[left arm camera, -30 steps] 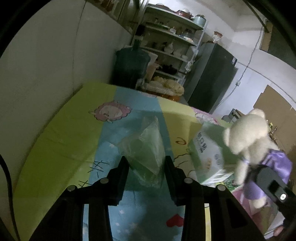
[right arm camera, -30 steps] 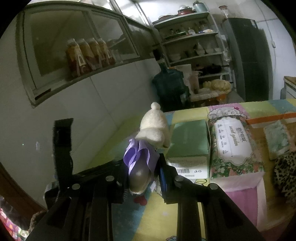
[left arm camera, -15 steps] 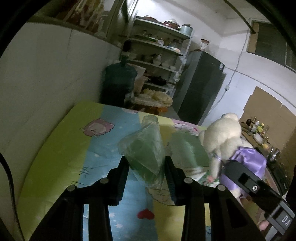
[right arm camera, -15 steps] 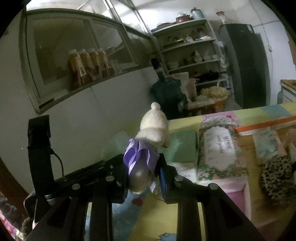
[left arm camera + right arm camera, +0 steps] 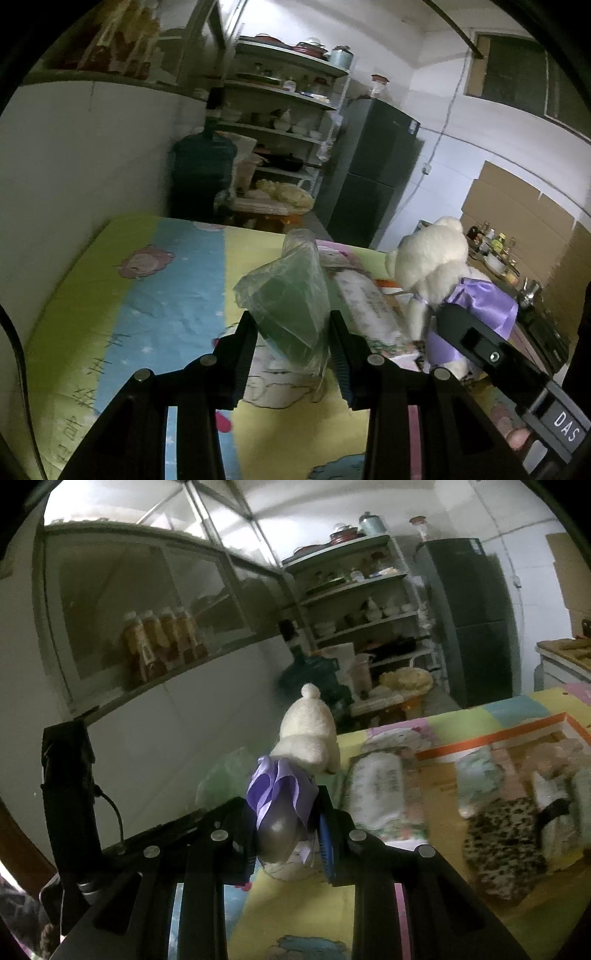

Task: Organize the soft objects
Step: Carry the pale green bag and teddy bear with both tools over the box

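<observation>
My left gripper (image 5: 293, 345) is shut on a clear plastic bag with a green soft item inside (image 5: 291, 295), held above the colourful tablecloth (image 5: 155, 291). My right gripper (image 5: 288, 843) is shut on a white plush bear in a purple dress (image 5: 295, 760); the bear also shows at the right of the left wrist view (image 5: 439, 269). An orange-rimmed cardboard box (image 5: 491, 734) on the table holds a leopard-print soft item (image 5: 506, 845) and other packets. A floral tissue pack (image 5: 376, 790) lies left of the box.
A white wall (image 5: 74, 166) runs along the table's left side. Behind the table stand a water jug (image 5: 201, 173), shelves with dishes (image 5: 284, 110) and a dark fridge (image 5: 373, 173). A glass cabinet with bottles (image 5: 162, 646) hangs on the wall.
Both grippers have risen and moved to the right with their loads. The green box seen earlier has left view, and the orange-rimmed box has come into the right wrist view.
</observation>
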Motion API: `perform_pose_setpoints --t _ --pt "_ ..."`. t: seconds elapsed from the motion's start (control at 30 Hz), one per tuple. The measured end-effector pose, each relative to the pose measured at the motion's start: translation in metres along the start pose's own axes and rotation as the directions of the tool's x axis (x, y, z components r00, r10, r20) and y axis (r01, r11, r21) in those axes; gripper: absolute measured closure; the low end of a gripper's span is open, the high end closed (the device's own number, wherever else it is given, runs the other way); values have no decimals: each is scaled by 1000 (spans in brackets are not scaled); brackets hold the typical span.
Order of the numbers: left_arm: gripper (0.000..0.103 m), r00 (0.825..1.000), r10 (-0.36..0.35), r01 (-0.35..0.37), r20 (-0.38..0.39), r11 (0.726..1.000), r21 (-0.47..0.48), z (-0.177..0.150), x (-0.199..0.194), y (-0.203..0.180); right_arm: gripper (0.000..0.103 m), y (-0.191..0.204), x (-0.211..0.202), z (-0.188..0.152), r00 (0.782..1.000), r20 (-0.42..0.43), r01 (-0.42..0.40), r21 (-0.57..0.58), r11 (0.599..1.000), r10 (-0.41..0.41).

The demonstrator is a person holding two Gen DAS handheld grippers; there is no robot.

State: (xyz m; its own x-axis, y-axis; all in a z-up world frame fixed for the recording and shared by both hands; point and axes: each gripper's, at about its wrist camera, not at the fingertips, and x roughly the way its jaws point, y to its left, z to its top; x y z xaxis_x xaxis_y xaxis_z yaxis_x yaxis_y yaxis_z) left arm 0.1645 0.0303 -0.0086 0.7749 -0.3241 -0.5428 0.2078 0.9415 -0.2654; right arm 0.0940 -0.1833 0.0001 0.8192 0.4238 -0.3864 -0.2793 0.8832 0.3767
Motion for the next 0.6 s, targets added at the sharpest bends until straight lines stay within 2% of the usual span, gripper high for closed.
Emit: perform_pose_setpoints --t 0.6 --pt "64 995 -85 88 -43 992 89 -1 24 -76 76 -68 -43 10 994 67 83 79 993 -89"
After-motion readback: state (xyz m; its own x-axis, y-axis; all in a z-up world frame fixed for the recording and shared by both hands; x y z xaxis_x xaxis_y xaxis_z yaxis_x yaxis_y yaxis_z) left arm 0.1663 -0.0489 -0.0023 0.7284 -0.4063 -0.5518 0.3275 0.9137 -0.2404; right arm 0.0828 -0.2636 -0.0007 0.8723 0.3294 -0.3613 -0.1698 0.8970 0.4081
